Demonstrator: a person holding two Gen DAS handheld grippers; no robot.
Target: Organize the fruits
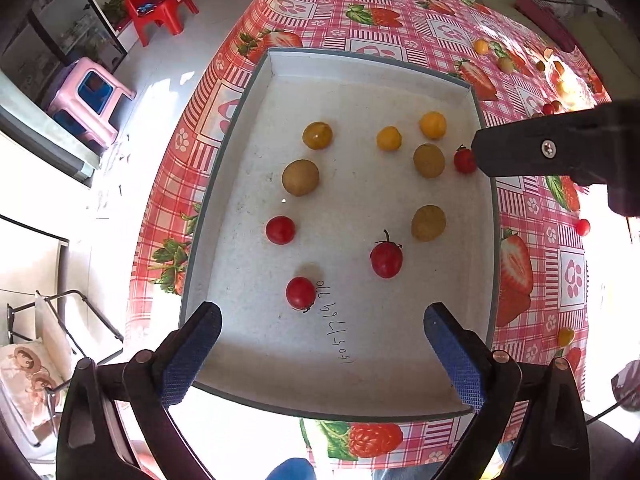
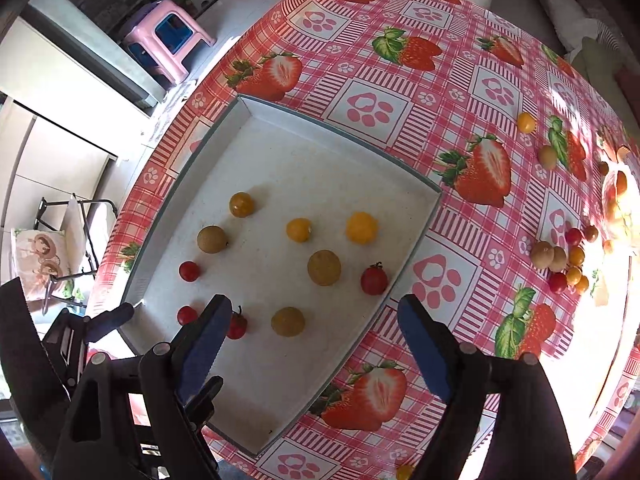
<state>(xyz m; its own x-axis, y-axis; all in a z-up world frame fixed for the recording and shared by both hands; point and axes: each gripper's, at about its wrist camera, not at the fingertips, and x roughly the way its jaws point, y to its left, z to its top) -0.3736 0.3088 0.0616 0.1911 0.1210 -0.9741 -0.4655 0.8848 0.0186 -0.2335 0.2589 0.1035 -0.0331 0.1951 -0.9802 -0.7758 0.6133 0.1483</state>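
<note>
Left wrist view: the left gripper (image 1: 322,354) and right gripper (image 2: 314,344), ribbed blue pads spread wide and empty, hover over round glossy tomatoes (image 1: 386,259) in a shallow white tray (image 1: 400,368).

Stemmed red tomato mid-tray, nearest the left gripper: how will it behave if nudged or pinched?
The stemmed red tomato looks round and glossy on the flat tray floor, so it will probably roll when nudged. It appears small and thin-skinned, so hard pinching may split it. The left gripper stands open, wide enough to straddle it.
</note>
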